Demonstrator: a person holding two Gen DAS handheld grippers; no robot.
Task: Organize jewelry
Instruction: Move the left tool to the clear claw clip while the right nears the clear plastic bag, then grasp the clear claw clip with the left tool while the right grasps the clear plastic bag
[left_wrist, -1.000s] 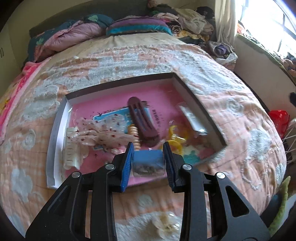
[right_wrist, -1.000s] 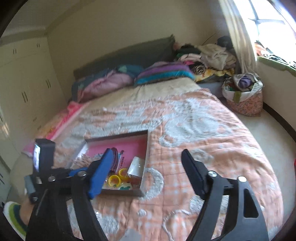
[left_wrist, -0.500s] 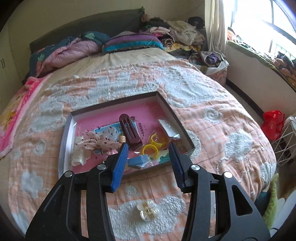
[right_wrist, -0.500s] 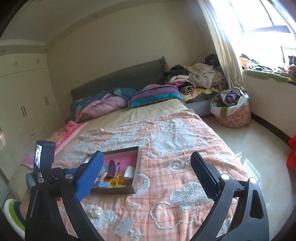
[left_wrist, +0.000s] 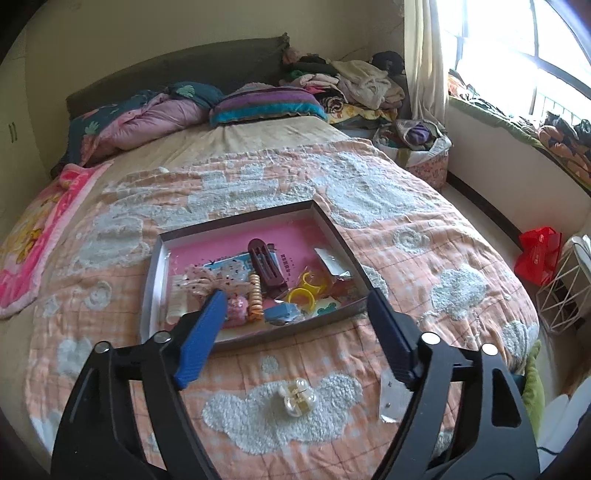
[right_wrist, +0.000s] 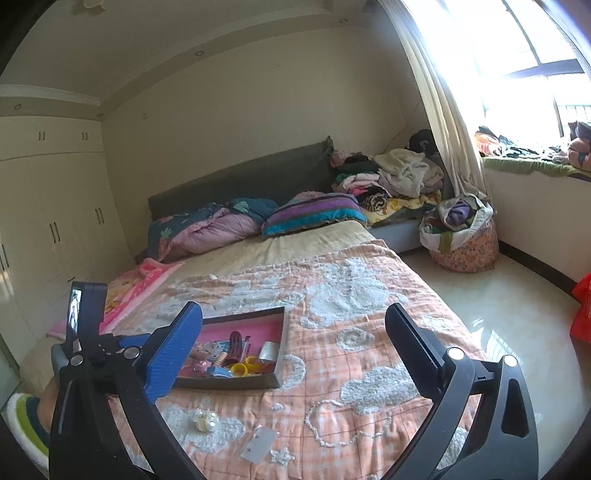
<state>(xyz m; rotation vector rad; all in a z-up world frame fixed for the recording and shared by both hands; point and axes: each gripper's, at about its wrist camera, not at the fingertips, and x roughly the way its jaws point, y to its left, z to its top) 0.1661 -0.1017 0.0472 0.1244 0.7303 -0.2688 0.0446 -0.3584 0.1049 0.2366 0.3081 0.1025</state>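
Note:
A shallow box with a pink floor (left_wrist: 236, 246) (right_wrist: 282, 343) lies on the bed. In it are a maroon hair clip (left_wrist: 266, 268), yellow rings (left_wrist: 302, 297), a small blue piece (left_wrist: 282, 313), a spiral hair tie (left_wrist: 255, 295) and other accessories. A pearl hair clip (left_wrist: 296, 397) (right_wrist: 205, 420) and a small silver packet (left_wrist: 393, 400) (right_wrist: 259, 445) lie on the quilt in front of the box. My left gripper (left_wrist: 295, 328) is open and empty, above the box's near edge. My right gripper (right_wrist: 293, 343) is open and empty, held high over the bed.
The bed has an orange quilt (left_wrist: 406, 240), with pillows (left_wrist: 266, 105) and piled clothes (left_wrist: 354, 85) at its head. A laundry basket (right_wrist: 461, 236) and a red bag (left_wrist: 537, 254) stand on the floor to the right. A wardrobe (right_wrist: 48, 221) is on the left.
The left gripper opened and let the small blue piece go into the box, then drew back and up. The right gripper rose and pulled back from the bed.

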